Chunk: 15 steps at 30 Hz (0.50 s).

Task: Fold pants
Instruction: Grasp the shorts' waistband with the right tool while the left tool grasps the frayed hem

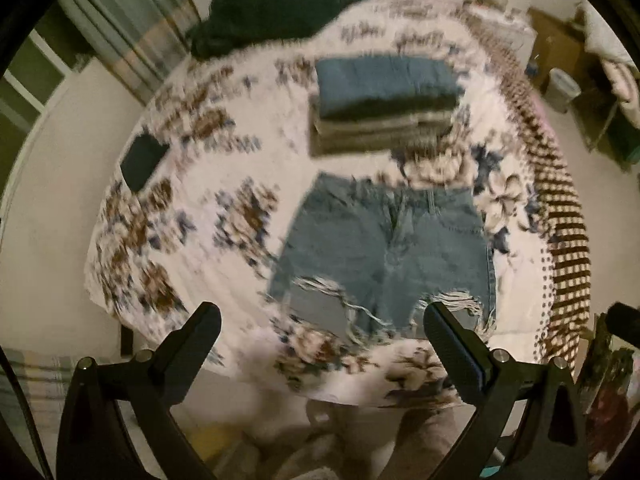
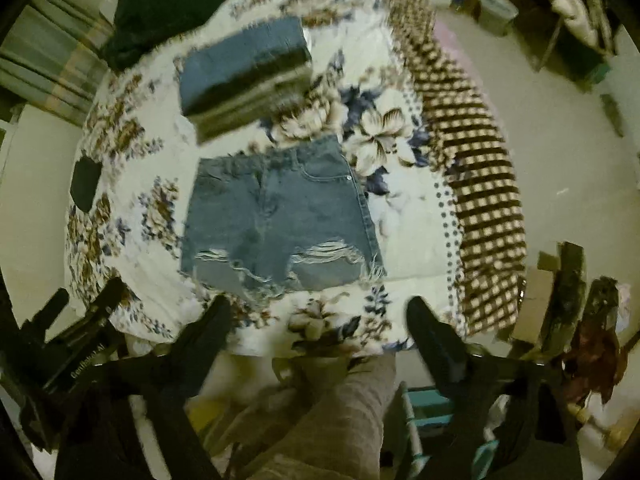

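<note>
Ahead of both claws, the faded blue denim shorts with frayed hems [image 1: 384, 248] lie flat on the floral bed cover [image 1: 192, 216], hems nearest you; your left claw [image 1: 320, 336] and right claw [image 2: 320, 320] hover wide open, gripping nothing; take one side seam at waistband and hem together, then fold across evenly; the stack of folded clothes [image 1: 384, 108] sits beyond.

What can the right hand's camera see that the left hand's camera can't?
Only the right wrist view shows most of the left gripper, off to the side, and the shorts' pocket seam with its rivet.

Only the left wrist view shows just a dark tip of the other tool at its right edge; nothing else is really extra there.

Both show the denim shorts lying flat and unfolded on the flowery blanket, the stack of folded clothes behind them, a dark pile at the far edge, and open, empty jaws.
</note>
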{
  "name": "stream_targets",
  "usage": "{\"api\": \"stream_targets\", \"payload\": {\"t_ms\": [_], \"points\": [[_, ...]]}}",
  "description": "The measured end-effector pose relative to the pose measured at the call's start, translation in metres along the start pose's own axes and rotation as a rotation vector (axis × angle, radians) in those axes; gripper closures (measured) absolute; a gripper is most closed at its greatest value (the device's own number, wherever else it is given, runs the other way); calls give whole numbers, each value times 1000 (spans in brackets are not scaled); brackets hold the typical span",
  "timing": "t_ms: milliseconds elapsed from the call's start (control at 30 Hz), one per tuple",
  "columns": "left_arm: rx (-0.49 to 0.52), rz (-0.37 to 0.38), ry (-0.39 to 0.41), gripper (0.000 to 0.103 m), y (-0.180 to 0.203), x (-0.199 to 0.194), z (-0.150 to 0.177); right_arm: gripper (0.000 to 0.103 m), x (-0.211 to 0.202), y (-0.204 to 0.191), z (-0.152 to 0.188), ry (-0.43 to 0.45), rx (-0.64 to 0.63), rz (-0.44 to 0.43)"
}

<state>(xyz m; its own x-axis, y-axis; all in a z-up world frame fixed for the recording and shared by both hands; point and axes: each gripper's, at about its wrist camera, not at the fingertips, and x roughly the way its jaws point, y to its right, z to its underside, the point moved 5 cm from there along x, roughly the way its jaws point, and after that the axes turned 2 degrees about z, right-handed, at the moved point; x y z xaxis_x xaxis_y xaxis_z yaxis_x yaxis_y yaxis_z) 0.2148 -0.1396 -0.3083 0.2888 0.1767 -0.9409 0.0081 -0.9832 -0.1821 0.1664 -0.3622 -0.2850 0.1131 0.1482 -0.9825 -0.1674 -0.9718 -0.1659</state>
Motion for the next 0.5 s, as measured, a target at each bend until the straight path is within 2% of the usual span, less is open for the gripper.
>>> {"api": "stream_targets", "payload": {"t_ms": [100, 200, 267, 333, 433, 500], "points": [[-38, 2, -62, 0, 40, 47, 3, 31, 61, 37, -45, -74, -37, -4], [-90, 21, -90, 0, 74, 96, 9, 31, 112, 63, -85, -85, -90, -27], [-122, 18, -109, 0, 96, 131, 19, 31, 139, 68, -101, -91, -131, -40], [-146, 40, -162, 0, 123, 169, 38, 31, 177, 71, -121, -131, -172, -53], [-163, 72, -236, 0, 157, 207, 63, 31, 226, 64, -142, -186, -227, -83], [-161, 97, -295, 2, 184, 230, 82, 31, 256, 56, -156, -189, -296, -67]]}}
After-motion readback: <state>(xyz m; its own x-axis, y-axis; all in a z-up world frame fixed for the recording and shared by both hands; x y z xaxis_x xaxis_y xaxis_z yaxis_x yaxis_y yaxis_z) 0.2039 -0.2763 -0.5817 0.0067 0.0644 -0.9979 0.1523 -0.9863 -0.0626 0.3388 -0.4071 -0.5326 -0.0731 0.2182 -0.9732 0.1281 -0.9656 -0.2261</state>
